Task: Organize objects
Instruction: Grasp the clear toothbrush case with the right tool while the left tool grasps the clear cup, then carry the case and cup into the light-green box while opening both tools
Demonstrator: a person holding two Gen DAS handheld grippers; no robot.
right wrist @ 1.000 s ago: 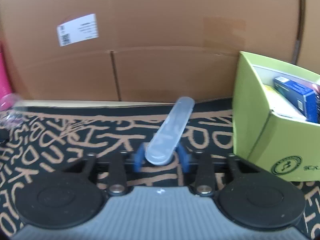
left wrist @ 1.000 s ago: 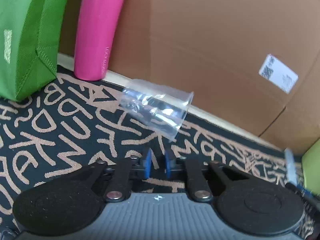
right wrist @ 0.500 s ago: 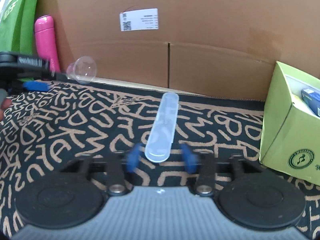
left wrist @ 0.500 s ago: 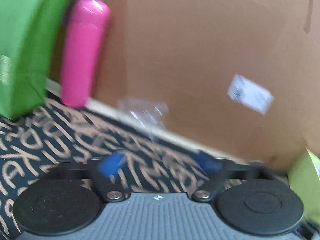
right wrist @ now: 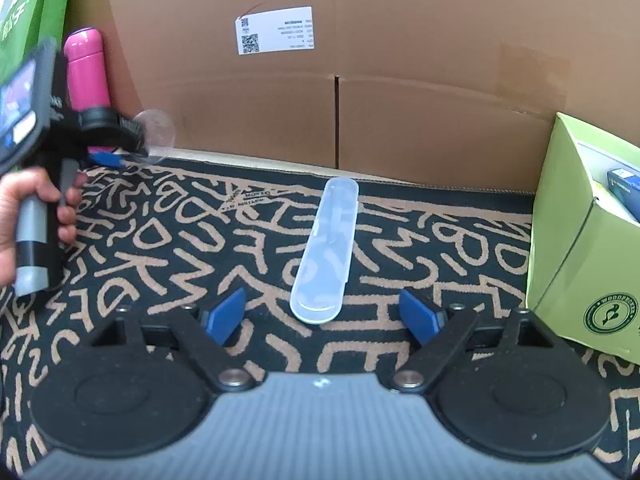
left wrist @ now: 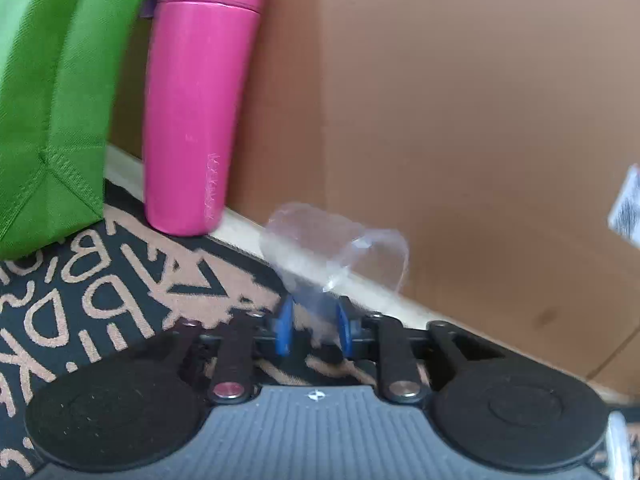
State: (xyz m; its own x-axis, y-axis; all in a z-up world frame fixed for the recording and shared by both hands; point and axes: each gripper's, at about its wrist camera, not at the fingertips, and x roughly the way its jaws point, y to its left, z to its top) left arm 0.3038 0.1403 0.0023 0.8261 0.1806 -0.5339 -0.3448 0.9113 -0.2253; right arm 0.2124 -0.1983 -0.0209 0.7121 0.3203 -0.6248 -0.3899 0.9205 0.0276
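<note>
The right gripper (right wrist: 322,314) tips down over the black mat with tan letters (right wrist: 200,240). Its blue fingers (right wrist: 224,314) have just spread wide, and the long clear plastic case (right wrist: 326,250) lies flat on the mat between and just past them, untouched. The left gripper (left wrist: 314,330) has just closed narrow, pinching the clear plastic cup (left wrist: 334,256) by its wall. Behind stands a tall pink bottle (left wrist: 198,96).

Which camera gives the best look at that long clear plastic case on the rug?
The right wrist view: the clear case lies whole and sharp on the patterned rug, just ahead of the open right gripper. The left wrist view does not show it at all.
</note>
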